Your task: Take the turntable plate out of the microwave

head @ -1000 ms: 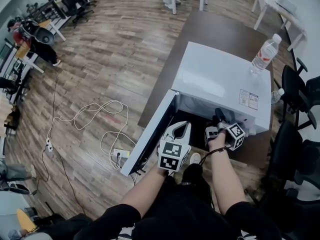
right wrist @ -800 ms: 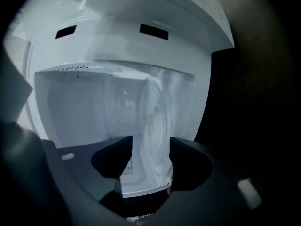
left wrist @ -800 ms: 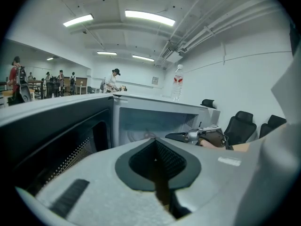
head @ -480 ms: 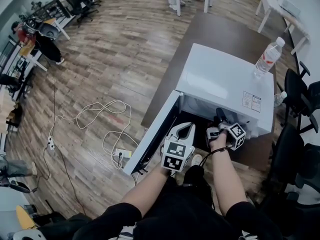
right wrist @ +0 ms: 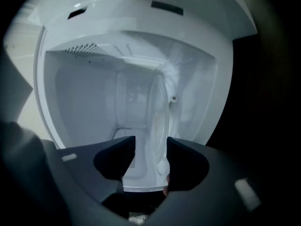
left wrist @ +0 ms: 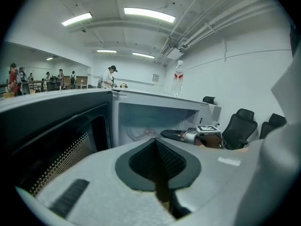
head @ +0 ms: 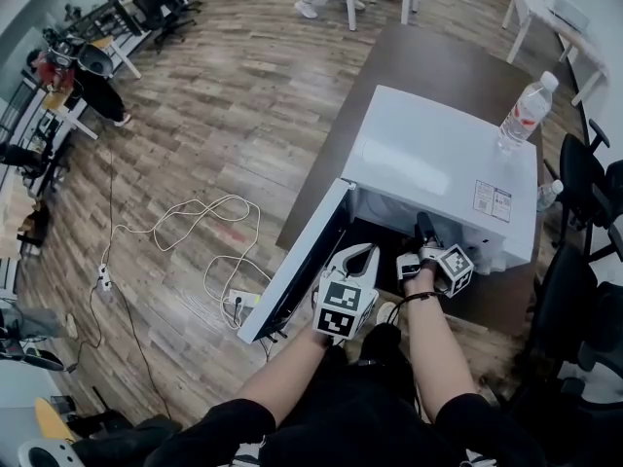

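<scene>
The right gripper (right wrist: 151,147) has its jaws apart, just now closing in, with the plate (right wrist: 157,112) rim between them. One jaw is at the glass and a gap shows at the other. The plate sits inside the open microwave (head: 438,154). The left gripper (left wrist: 156,145) has its jaws closed and empty, and is outside beside the door (head: 292,261).

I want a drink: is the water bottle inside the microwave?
No, the water bottle stands on top of the microwave.
</scene>
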Demonstrator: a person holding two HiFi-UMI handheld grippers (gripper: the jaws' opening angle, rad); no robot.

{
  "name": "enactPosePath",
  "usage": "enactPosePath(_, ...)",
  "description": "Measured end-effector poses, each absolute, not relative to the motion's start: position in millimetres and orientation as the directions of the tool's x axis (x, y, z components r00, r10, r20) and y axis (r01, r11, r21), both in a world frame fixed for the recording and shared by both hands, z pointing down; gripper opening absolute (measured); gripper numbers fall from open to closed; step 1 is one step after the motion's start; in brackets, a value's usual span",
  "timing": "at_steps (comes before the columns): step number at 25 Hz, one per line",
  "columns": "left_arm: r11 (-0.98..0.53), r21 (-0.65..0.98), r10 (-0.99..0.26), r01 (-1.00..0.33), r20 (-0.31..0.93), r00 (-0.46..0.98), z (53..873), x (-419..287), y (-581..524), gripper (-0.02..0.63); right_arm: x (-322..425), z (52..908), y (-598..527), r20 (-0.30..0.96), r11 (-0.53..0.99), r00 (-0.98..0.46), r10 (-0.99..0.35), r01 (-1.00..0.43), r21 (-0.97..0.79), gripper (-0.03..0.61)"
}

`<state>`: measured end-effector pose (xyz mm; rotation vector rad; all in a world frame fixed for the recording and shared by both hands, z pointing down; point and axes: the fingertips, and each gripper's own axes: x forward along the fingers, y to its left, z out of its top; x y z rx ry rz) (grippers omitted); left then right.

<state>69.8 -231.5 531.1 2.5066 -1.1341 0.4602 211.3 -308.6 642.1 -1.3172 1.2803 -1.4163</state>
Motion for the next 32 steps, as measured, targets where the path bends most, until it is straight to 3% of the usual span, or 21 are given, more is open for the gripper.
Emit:
enactPosePath(22, -0.594, 0.183, -0.653, -0.783, 0.458, 0.602, 543.2, 61.8, -231.2, 0.009, 209.0, 643.7, -355.8, 0.18, -0.167, -0.144, -0.973, -0.096, -0.981, 0.145)
enactPosePath(32, -0.6, 0.18, -0.64, -0.779, 0.476, 0.603, 550.4, 56.2, -227.5, 0.009, 205.3, 645.5, -361.1, 0.206, -0.191, -0.115, -0.972, -0.129, -0.973, 0.046)
